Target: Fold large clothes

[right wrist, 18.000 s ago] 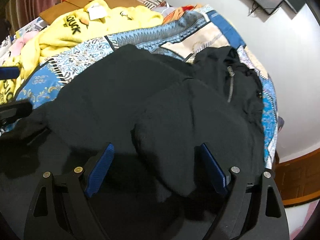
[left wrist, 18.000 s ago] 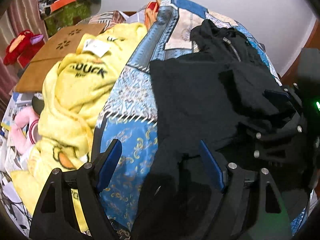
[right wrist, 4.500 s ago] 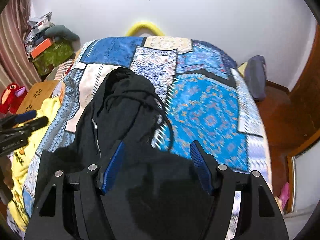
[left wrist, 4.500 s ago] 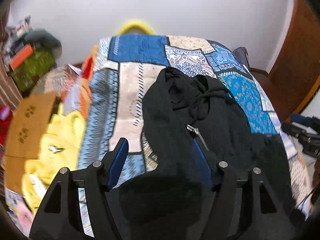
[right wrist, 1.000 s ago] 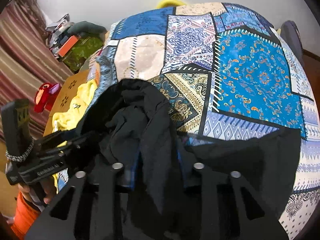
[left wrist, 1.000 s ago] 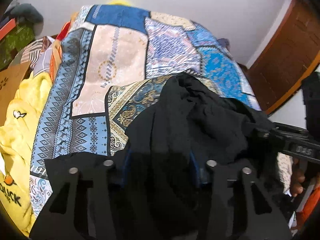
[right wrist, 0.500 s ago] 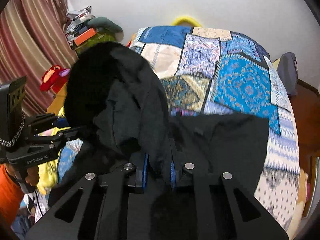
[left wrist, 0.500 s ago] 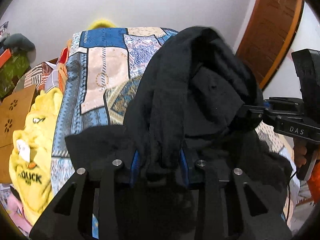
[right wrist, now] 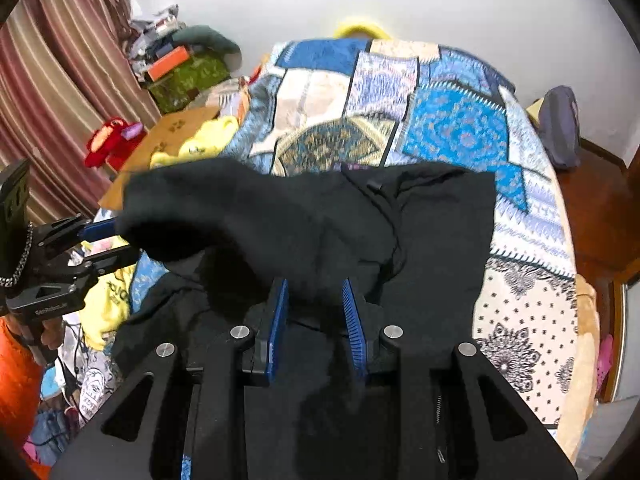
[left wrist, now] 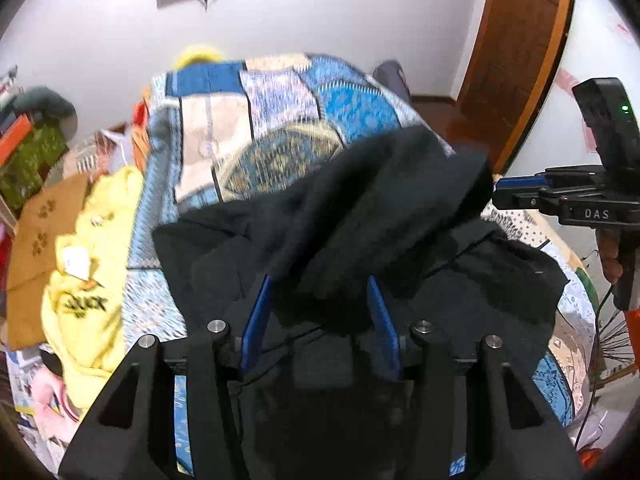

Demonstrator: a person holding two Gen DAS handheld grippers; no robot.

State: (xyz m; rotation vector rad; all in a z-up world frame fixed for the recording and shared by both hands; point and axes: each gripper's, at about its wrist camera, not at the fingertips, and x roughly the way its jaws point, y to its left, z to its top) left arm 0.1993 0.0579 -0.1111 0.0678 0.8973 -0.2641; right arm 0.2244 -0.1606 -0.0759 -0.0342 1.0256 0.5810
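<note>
Left wrist view first. My left hand-held gripper has a bunched fold of the black garment lying between its blue pads; the jaws are opening and I see a gap between the pads and the cloth, so I record no firm pinch. The garment's raised fold stretches across to the right hand-held gripper, which meets it at the far edge of the fold. The rest of the garment lies on the bed, over the patchwork bedspread. A yellow garment lies at the bed's left edge, beside a brown cardboard sheet. A wooden door stands at the upper right.

Right wrist view. My right hand-held gripper has black cloth passing between its narrowly spaced blue pads; the jaws are opening, and I cannot tell whether the pads press the fabric. The black garment covers the near part of the bed, with one fold lifted leftward to the left hand-held gripper. A striped curtain hangs at left, with a red toy below it.
</note>
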